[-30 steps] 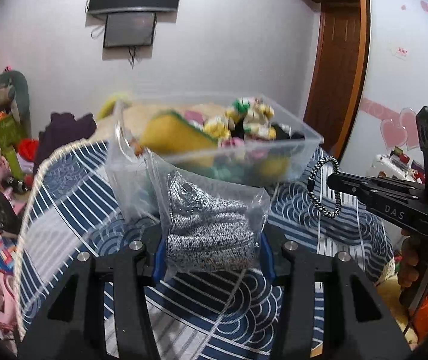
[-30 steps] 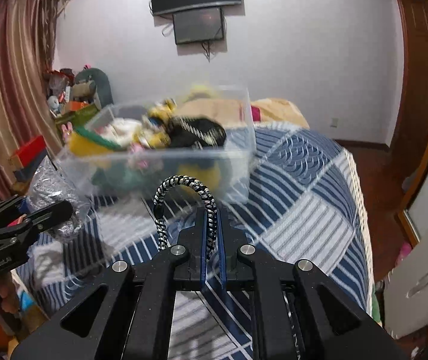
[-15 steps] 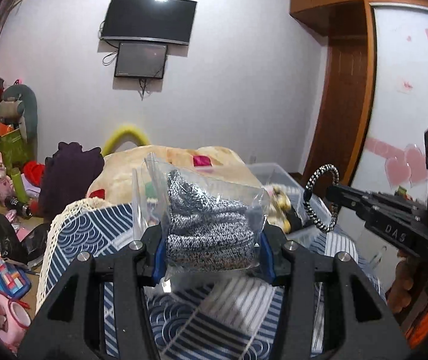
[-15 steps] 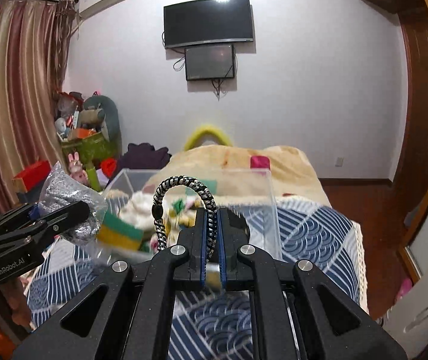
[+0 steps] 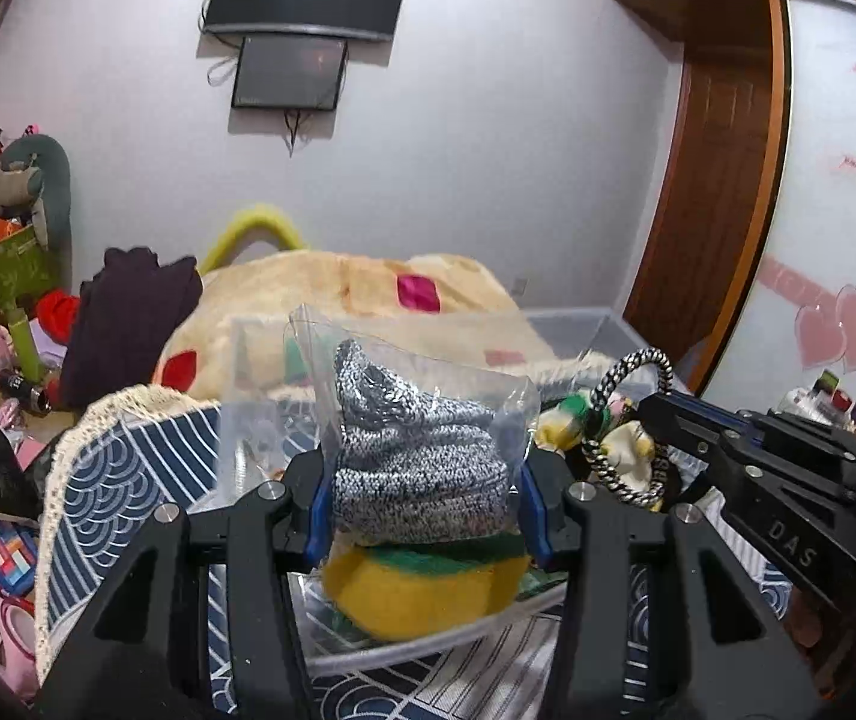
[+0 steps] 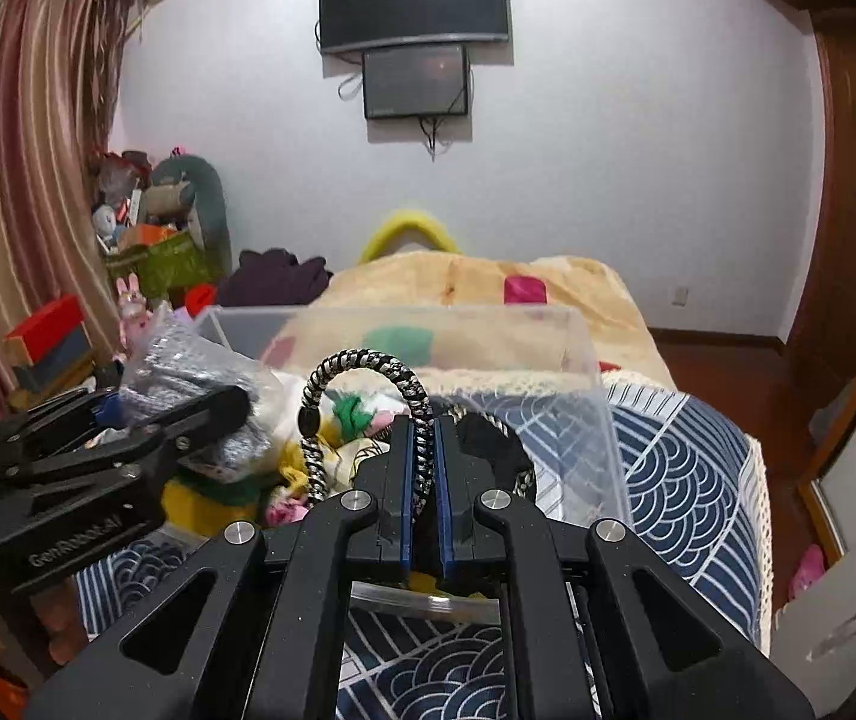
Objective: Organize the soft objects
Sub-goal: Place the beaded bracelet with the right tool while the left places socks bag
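I have both hands loaded and I am right over the clear bin (image 6: pixel 602 420), so I judge the job well advanced but not closed out. My left gripper (image 5: pixel 422 480) is clamped on a plastic bag of grey knitwear (image 5: pixel 416 456), fingers pressed in on both of its sides, and the bag hangs above a yellow and green sponge (image 5: pixel 422 588) lying in the near end of the bin. My right gripper (image 6: pixel 422 480) has its fingers drawn almost together on a black and white braided cord loop (image 6: pixel 362 408), which arches up from the pads above the bin's middle. Inside I can see a heap of small plush pieces already in place, so what is left, as I read it, is to let go of these two things. The bin sits on a blue wave-patterned cover (image 6: pixel 686 468), with a beige blanket (image 6: pixel 476 282) piled behind it. The two grippers are close beside each other over the same opening, and the bin looks nearly full, so I expect crowding when I lower either load.
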Motion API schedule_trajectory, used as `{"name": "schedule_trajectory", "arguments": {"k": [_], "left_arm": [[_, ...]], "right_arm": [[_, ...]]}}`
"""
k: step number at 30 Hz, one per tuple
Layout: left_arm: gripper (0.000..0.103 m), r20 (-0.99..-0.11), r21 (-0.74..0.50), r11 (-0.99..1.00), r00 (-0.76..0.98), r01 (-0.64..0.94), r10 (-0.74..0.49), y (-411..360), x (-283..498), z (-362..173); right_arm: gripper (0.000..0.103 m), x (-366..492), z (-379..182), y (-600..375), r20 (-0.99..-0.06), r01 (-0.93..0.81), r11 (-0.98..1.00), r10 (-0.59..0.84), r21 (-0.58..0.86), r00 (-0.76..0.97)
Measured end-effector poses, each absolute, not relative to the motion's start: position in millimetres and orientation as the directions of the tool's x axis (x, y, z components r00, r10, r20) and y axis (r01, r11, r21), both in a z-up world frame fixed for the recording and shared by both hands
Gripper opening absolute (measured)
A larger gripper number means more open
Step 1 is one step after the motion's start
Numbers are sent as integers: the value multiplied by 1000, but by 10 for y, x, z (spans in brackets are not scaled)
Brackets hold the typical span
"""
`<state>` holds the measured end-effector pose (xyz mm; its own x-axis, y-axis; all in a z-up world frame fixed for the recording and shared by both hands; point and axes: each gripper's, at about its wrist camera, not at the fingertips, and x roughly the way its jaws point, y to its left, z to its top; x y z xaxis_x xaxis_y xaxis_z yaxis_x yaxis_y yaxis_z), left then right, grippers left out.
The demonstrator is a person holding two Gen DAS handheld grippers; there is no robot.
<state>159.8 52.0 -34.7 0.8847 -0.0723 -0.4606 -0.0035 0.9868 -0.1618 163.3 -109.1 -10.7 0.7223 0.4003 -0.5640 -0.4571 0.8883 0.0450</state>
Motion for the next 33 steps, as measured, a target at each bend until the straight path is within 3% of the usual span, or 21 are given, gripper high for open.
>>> {"name": "schedule_trajectory", "arguments": {"k": [6,8,11,20,27,33], "left_arm": [[55,-505,-130,992,860,7,-72,450,1701,-491],[59,-506,-135,991,859,12,-79,425,1673,-488],[60,-510,-147,989,856,7,-82,428,1635,-489],[68,-459,-150,989,885,14,-82,459,1327,-301],[68,-384,-128,991,921,25,-73,433,953,-51],[81,-328,-118,992,941,47,-84,397,634,143]], "right_arm": [[7,1655,-172,-1118,-599,-459,887,392,46,698],[11,1643,-169,-1141,-607,-456,888,388,47,694],[25,1608,-136,-1203,-598,-447,893,385,49,703],[30,1385,103,-1393,-538,-462,885,416,54,734],[44,1107,393,-1485,-452,-487,872,454,49,768],[67,862,572,-1524,-385,-498,866,474,41,792]]}}
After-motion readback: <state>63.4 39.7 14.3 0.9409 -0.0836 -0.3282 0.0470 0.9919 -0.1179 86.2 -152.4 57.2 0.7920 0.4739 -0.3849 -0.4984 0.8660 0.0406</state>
